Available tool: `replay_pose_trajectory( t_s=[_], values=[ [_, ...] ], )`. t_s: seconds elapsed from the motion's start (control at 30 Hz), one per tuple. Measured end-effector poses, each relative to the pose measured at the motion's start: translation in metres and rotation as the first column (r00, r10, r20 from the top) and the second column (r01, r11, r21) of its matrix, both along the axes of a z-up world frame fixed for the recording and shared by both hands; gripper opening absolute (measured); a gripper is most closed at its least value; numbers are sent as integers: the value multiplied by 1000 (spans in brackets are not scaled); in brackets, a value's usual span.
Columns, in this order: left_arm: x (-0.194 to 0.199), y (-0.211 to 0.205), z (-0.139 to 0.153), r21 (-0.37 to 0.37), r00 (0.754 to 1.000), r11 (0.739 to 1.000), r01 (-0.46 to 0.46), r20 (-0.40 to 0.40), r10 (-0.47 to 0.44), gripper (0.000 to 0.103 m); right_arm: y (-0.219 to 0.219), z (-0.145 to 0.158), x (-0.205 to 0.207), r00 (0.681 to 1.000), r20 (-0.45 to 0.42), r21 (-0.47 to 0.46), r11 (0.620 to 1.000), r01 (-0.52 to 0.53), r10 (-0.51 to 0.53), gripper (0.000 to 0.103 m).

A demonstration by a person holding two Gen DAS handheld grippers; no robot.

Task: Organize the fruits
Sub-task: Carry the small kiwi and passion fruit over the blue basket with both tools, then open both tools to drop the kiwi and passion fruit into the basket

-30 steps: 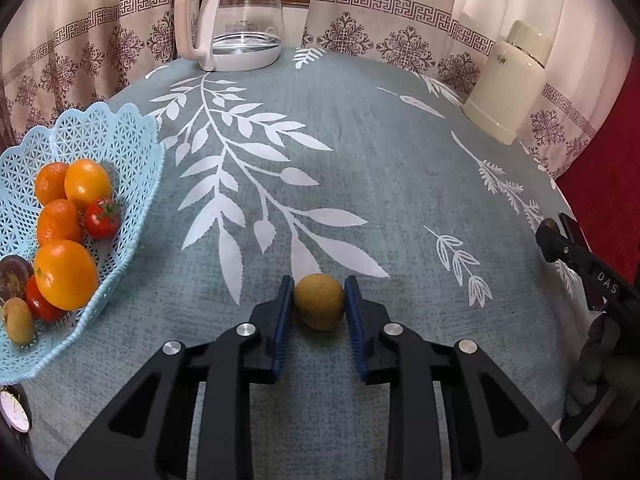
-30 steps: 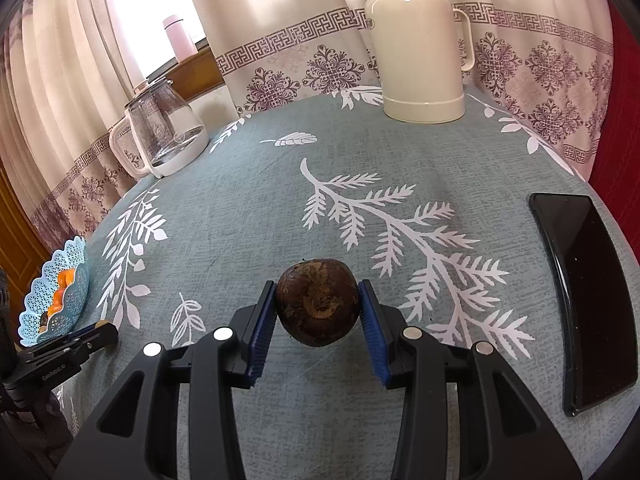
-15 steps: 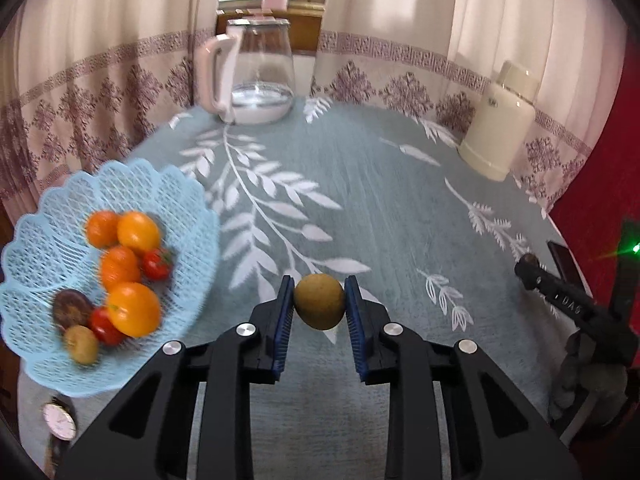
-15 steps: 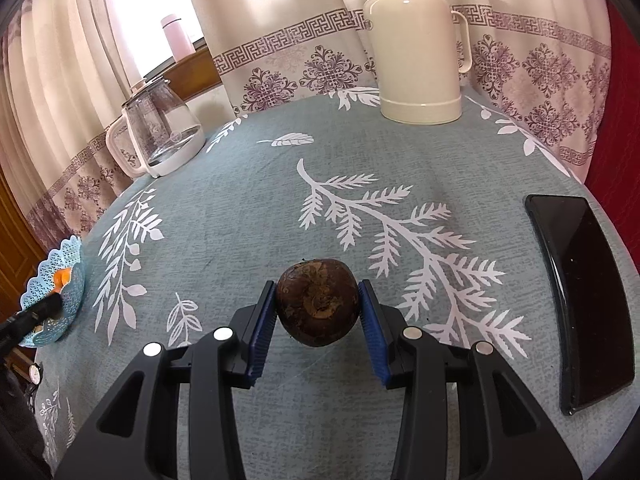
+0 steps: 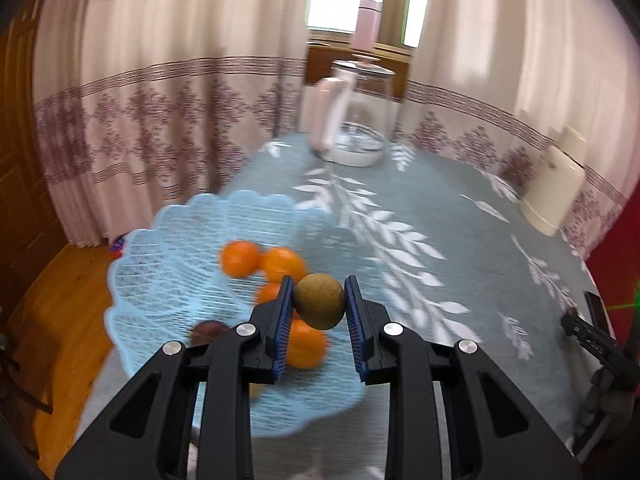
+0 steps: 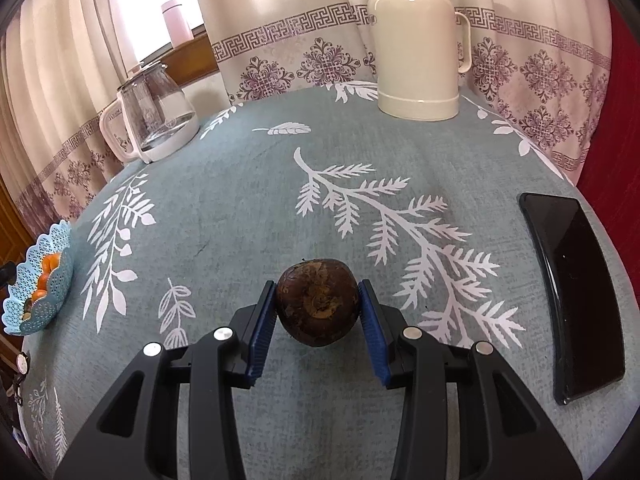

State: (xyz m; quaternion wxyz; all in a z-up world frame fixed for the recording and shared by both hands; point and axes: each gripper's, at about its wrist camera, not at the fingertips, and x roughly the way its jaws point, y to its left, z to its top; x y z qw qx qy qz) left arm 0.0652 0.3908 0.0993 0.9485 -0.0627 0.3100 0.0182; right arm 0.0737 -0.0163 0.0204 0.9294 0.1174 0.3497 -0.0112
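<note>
Tan-green fruit (image 5: 320,301) pinched in left gripper (image 5: 318,304) above basket (image 5: 168,264); right gripper (image 6: 317,306) pinches brown fruit (image 6: 316,307).

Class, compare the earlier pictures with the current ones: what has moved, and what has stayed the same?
The left gripper, clamping the round tan-green fruit, lifted off the tablecloth toward the light blue lattice plastic basket. The right gripper stays shut on the dark brown fruit, barely moved.

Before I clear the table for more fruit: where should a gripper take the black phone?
Grip the phone across its two long edges near mid-length, coming straight down from above. It lies flat on the tablecloth with open cloth on both sides, so only its thin edges offer a hold.
</note>
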Motion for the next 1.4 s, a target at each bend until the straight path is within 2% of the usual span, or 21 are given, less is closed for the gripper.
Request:
replay_pose_trajectory(
  t_s=[0.27,0.47,0.67,0.87,0.9,1.13,1.3,1.4],
  values=[
    [5,49,-10,-8,997,997,-81,-12,81,26,9,0,-6,1000,-20,-12,1000,0,0,41],
    [5,68,-15,-32,994,993,-112,-15,111,26,25,5,-13,999,-23,23,999,-31,31,41],
    [-2,81,-13,-64,992,990,-127,10,128,27,56,24,-16,995,13,15,995,-100,100,41],
    [-13,97,-8,-84,986,983,-162,31,165,28,96,50,-16,977,53,15,979,-205,204,41],
    [-15,99,-8,-84,985,982,-167,32,171,29,106,55,-16,971,61,13,973,-231,230,41],
    [-24,112,2,-74,977,977,-202,52,206,58,180,81,-7,913,98,17,917,-400,396,41],
    [-32,121,11,-73,970,971,-227,74,232,65,244,90,5,856,104,17,860,-511,506,41],
    [-37,126,16,-74,964,966,-246,89,252,65,280,90,13,828,89,29,829,-558,554,41]
  ],
)
